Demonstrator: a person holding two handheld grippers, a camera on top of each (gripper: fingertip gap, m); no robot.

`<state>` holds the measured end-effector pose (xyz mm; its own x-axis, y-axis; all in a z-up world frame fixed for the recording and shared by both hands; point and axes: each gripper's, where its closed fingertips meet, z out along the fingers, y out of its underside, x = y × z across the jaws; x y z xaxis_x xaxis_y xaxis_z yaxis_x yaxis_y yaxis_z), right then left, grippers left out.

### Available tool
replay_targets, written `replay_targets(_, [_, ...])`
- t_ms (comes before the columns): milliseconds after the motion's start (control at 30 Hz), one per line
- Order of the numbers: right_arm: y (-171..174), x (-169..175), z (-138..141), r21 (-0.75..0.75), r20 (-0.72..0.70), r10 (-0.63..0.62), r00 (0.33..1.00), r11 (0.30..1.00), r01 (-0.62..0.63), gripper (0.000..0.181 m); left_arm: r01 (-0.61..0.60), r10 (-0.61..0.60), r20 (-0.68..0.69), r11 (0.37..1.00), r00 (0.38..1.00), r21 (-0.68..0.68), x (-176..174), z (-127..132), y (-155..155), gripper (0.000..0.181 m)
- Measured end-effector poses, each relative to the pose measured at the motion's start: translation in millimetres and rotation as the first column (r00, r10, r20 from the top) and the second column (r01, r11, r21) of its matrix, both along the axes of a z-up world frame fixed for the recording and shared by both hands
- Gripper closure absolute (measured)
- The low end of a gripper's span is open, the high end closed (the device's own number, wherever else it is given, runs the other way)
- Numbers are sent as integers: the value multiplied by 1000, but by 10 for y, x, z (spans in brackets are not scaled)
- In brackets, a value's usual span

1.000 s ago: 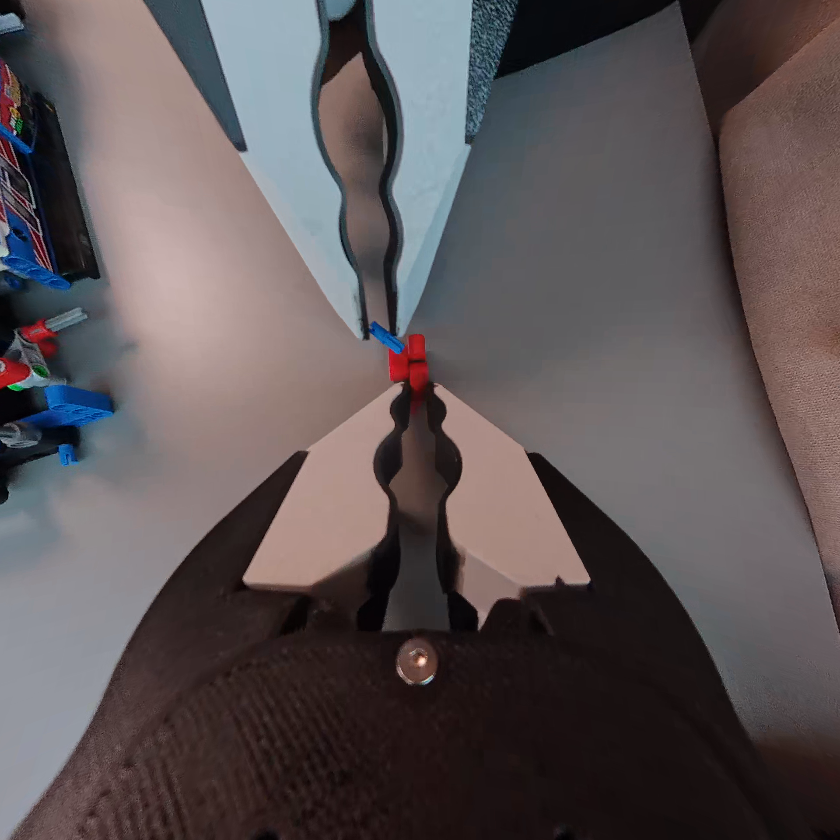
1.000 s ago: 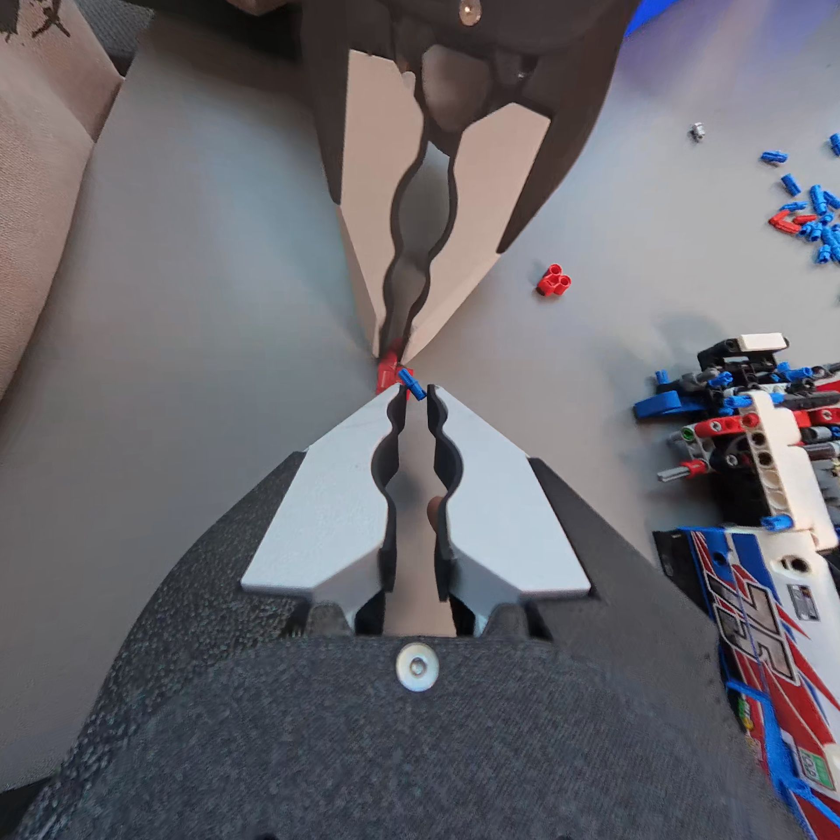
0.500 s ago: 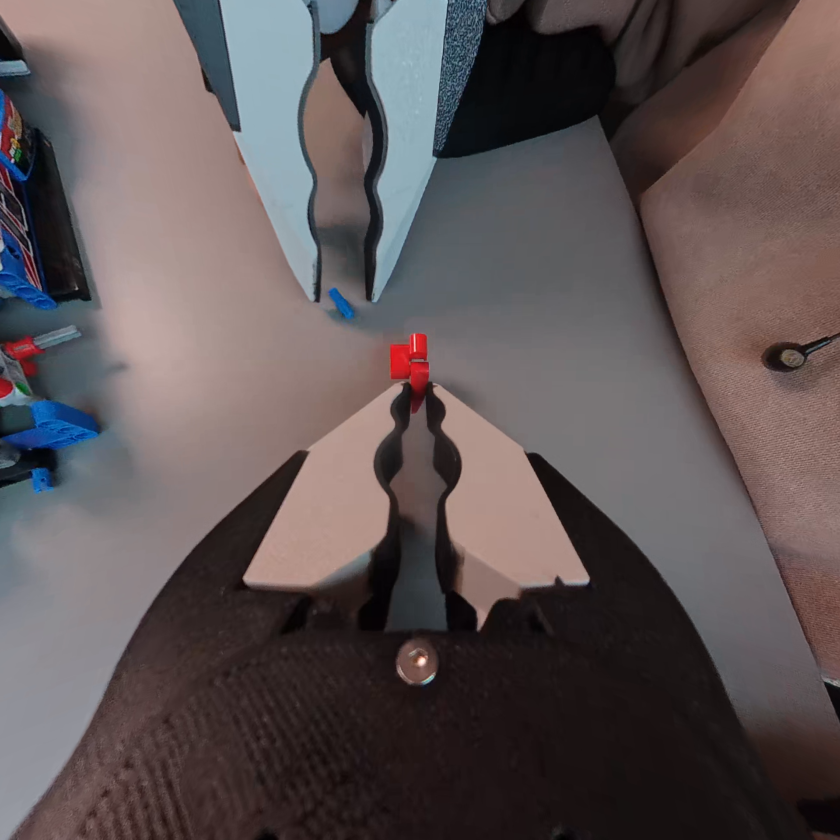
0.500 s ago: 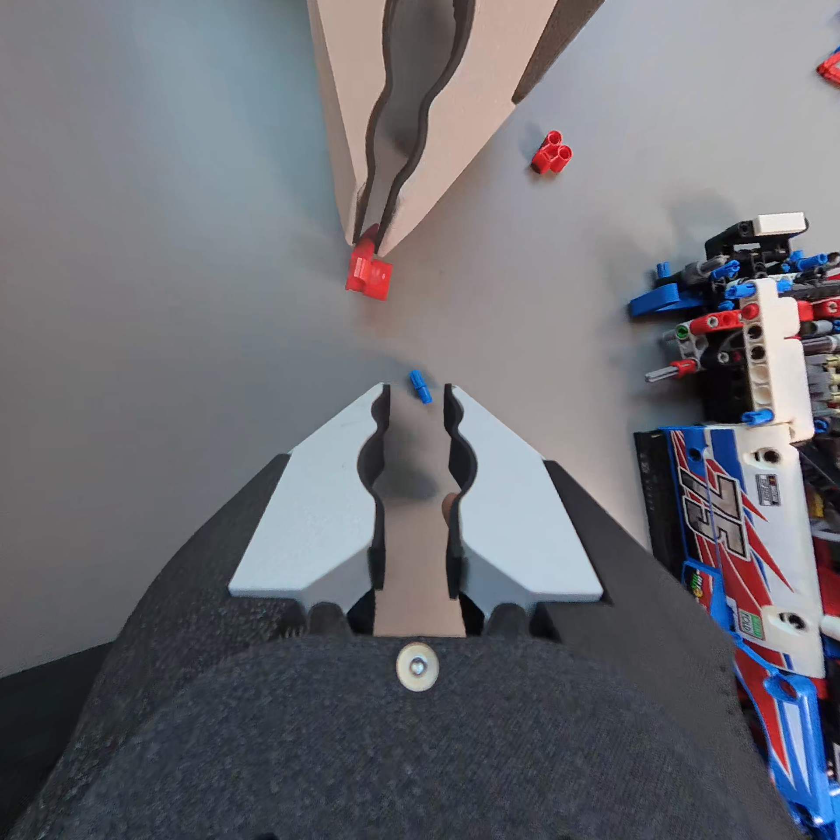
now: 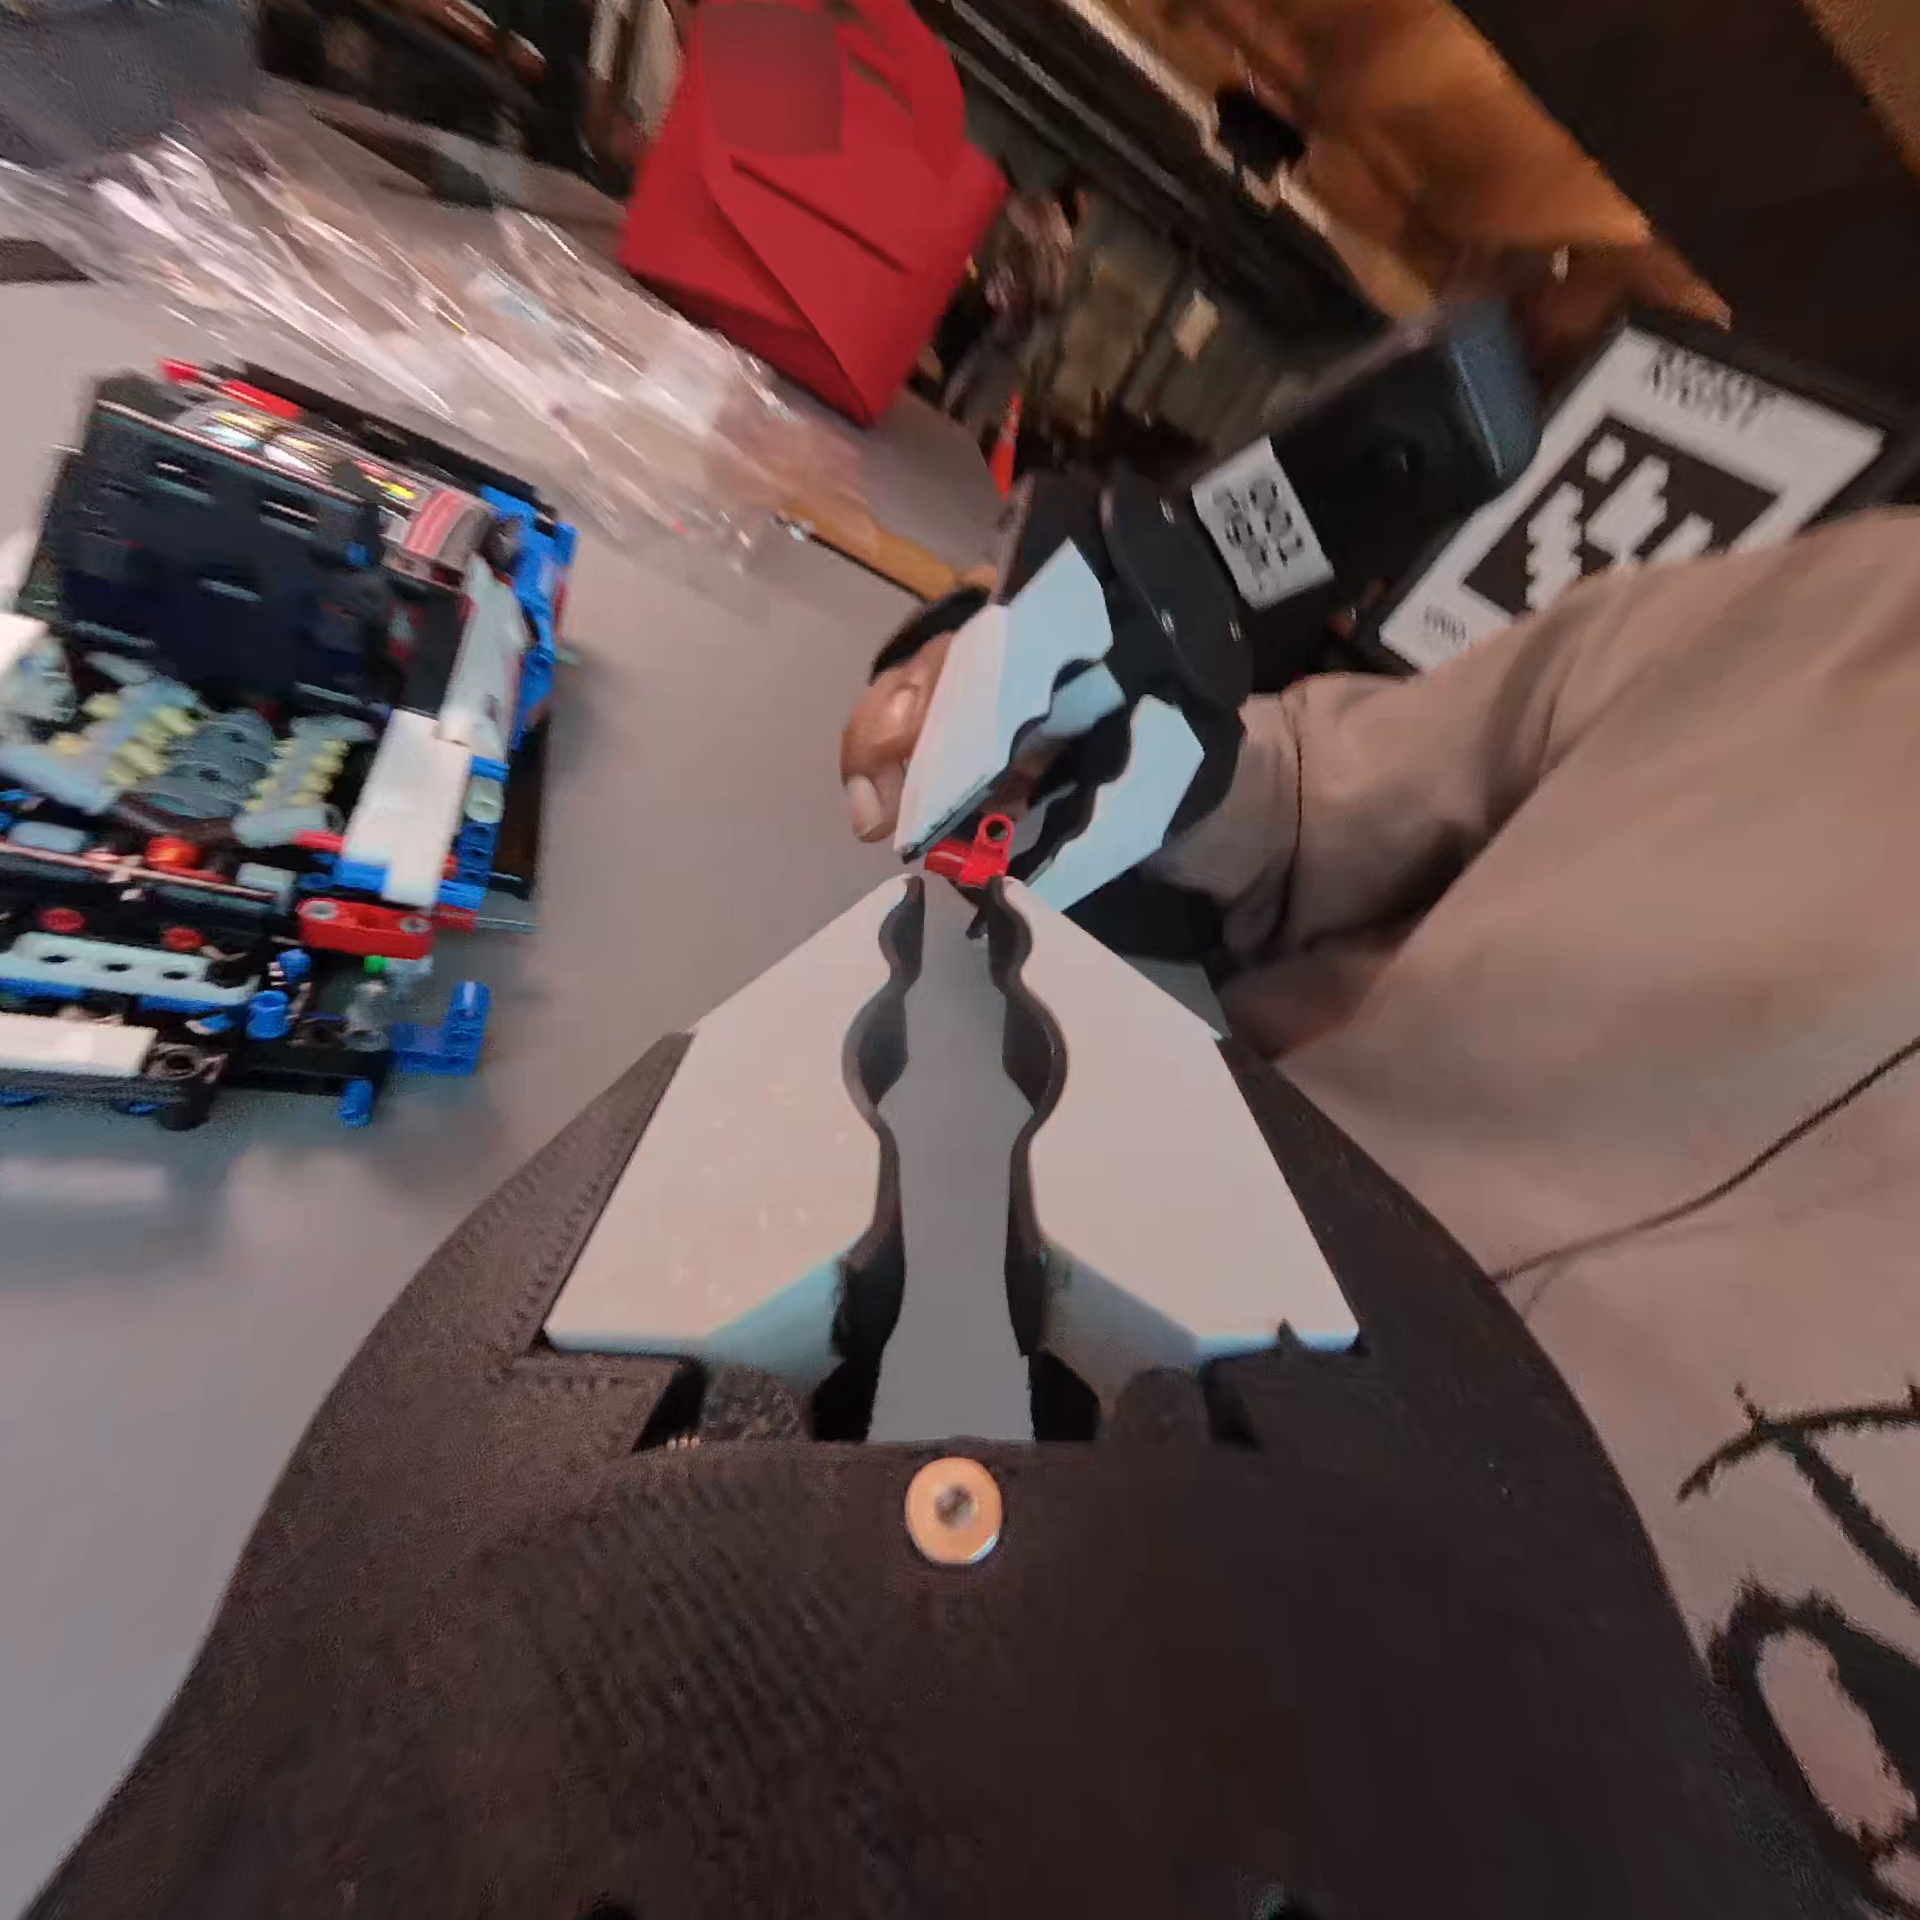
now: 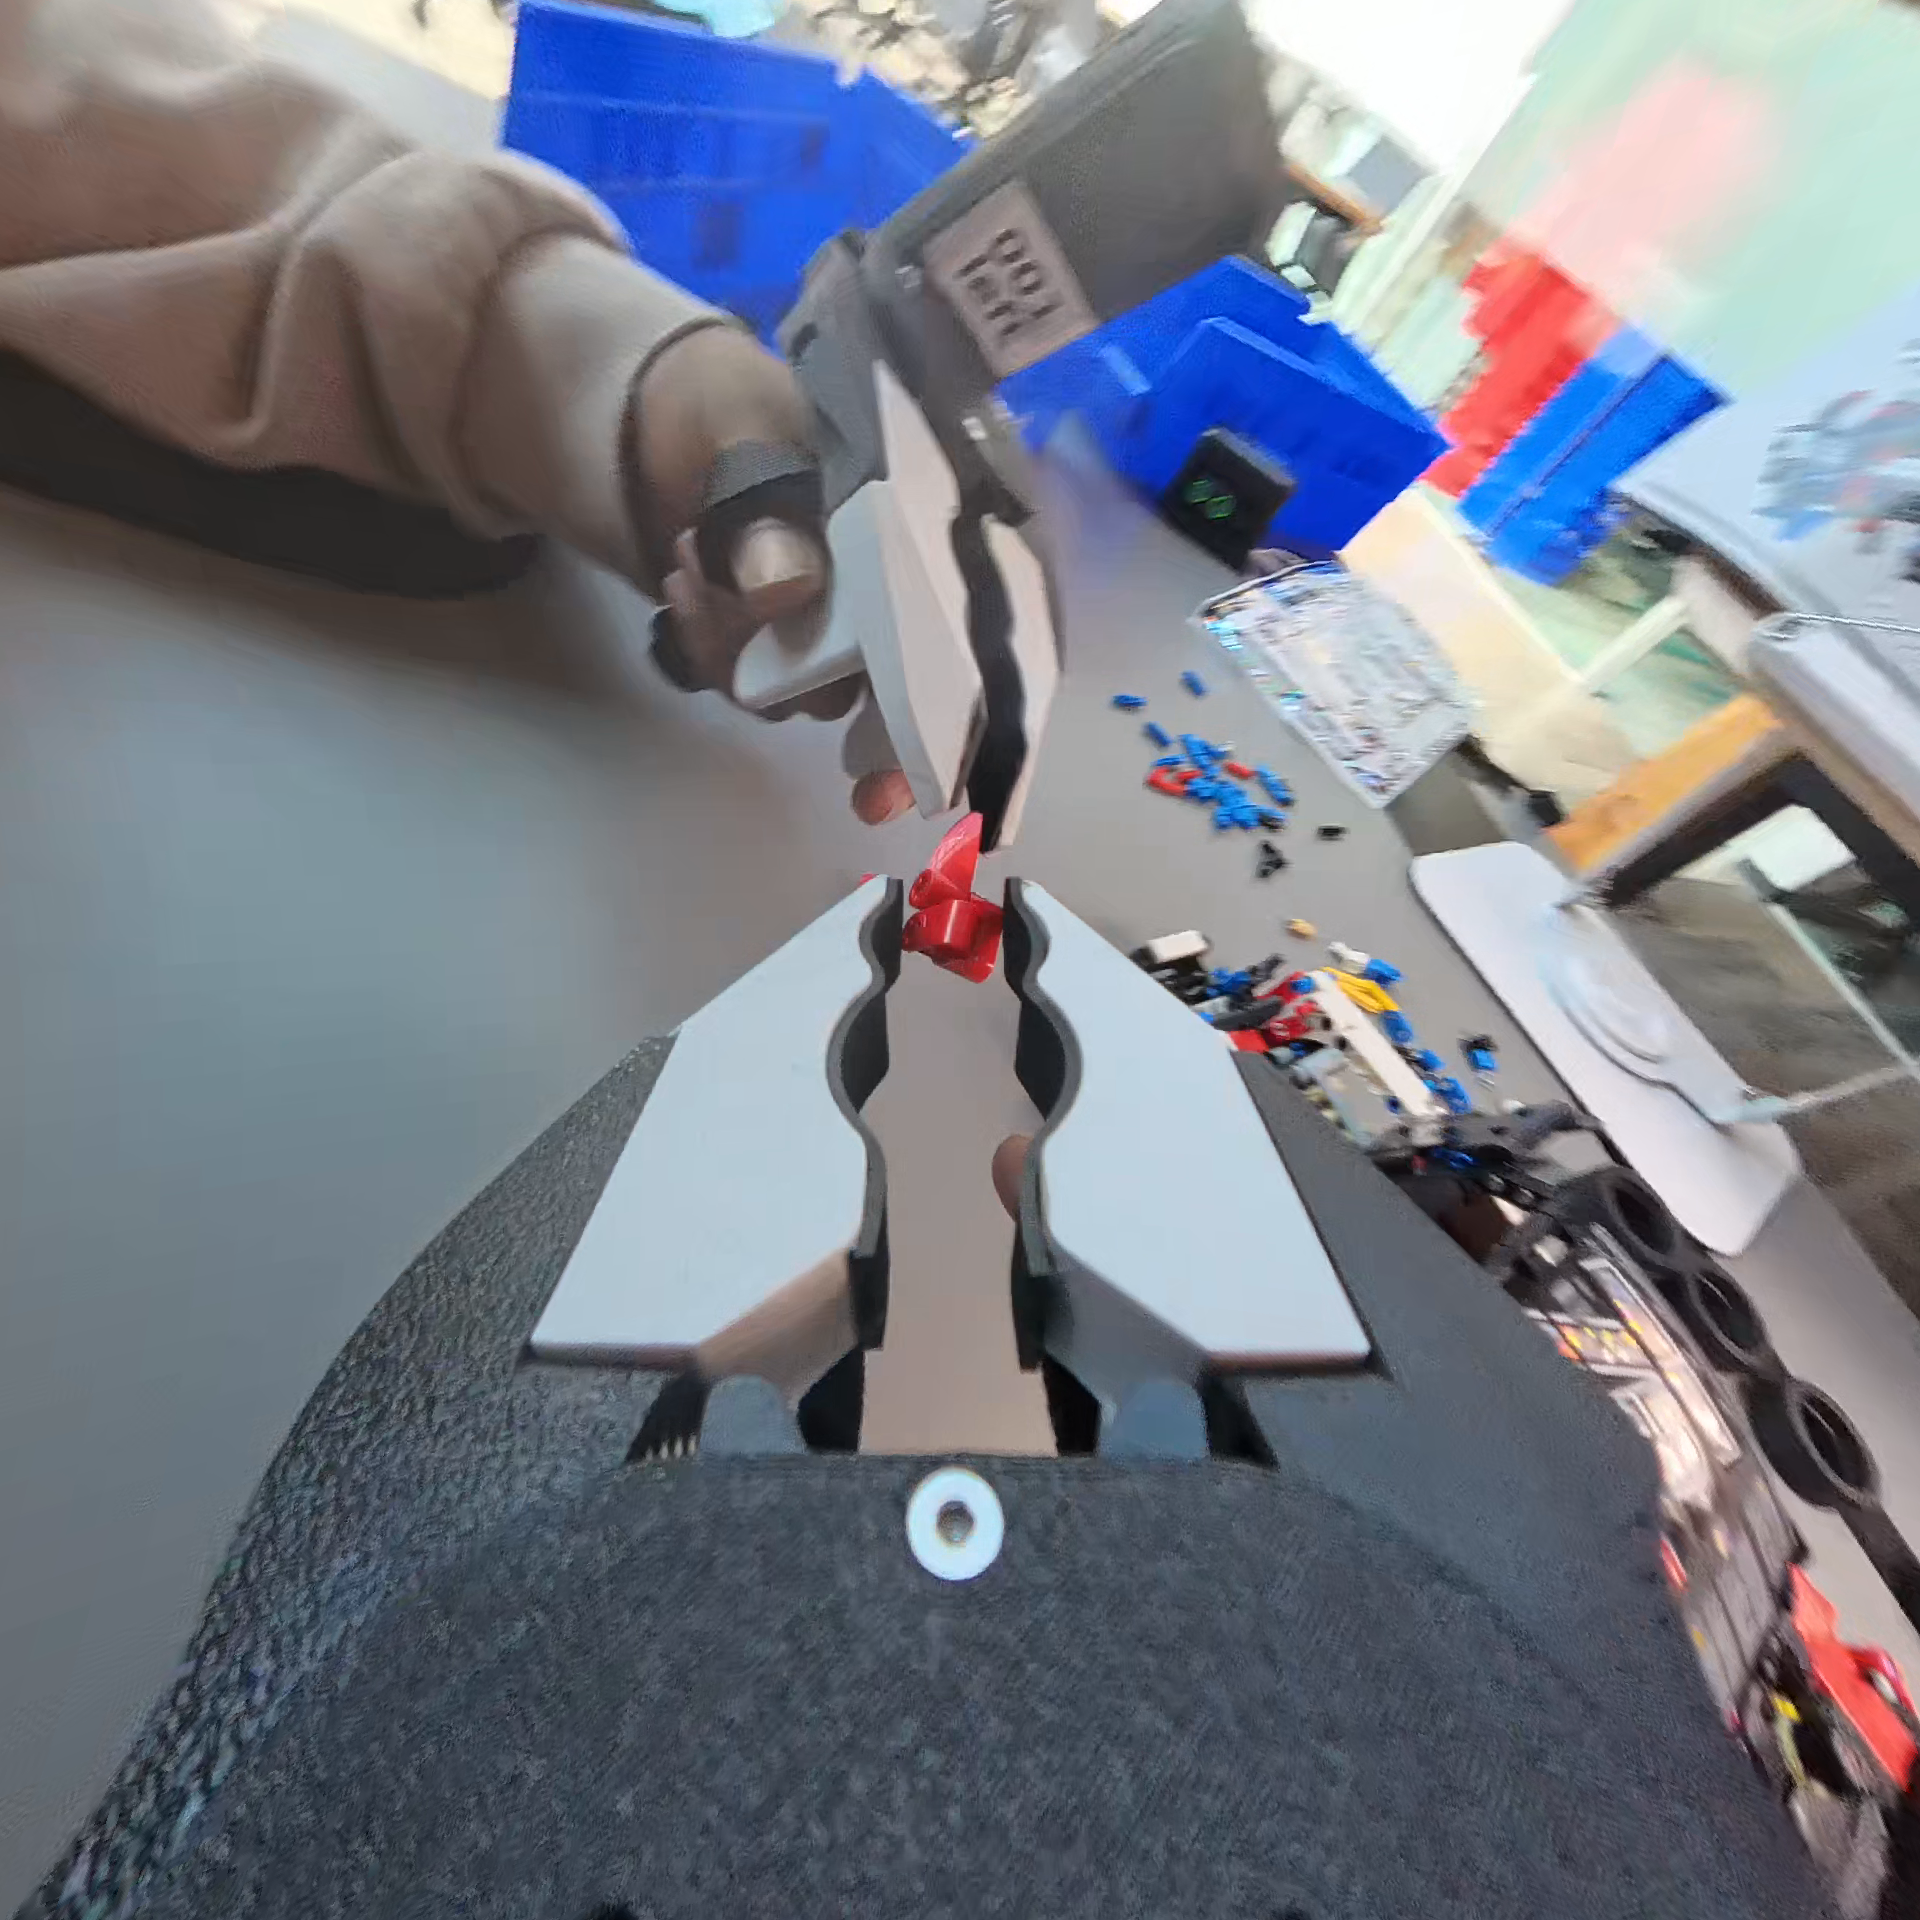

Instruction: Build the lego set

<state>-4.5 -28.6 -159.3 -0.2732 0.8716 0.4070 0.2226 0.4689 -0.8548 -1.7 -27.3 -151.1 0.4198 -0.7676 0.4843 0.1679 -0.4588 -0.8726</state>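
1. Far left: noted a part-built blue, white and black lego car model [image 5: 260,790] resting on the grey surface [image 5: 675,675], well apart from the work in hand. Plays no part in the present risk.
2. Centre: found the left gripper [image 5: 956,891] clenched, by appearance, on a small red plastic lego connector [image 5: 968,857], gripping with the very fingertips only. Located the connector in the air above the surface, between the two grippers.
3. Right: found the right gripper [image 6: 948,894] released, with jaws parted and flanking the connector's lower lobes. Could not confirm contact with either pad.
4. Orientation: in the right wrist view, traced the long axis from the left gripper's tips down into the right gripper's mouth, slightly tilted. In the left wrist view, saw the round eyelet end pointing up and to the right.
5. Risk, as judged: with so marginal a tip grip, expect a nudge from a closing right gripper to twist or pop the connector out. Could then drop to the surface and roll toward the loose blue pins [image 6: 1216,774].
6. Risk, as judged: expect the same result from letting go on the left ahead of a firm pinch on the right. Advise closing square across the rounded lobes.
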Motion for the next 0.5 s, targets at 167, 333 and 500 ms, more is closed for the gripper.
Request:
replay_targets(167, [190,-98,329,-128,-239,-241,941,968,215,164,-74,92,328,995,940,-68,-86,328,139,152])
replay_targets(333, [61,-166,450,-106,-321,-249,914,968,227,164,-31,50,366,998,929,-57,100,418,110,160])
replay_targets(500, [-6,-163,386,13,-322,-192,927,978,207,165,21,13,344,995,939,-95,94,355,66,164])
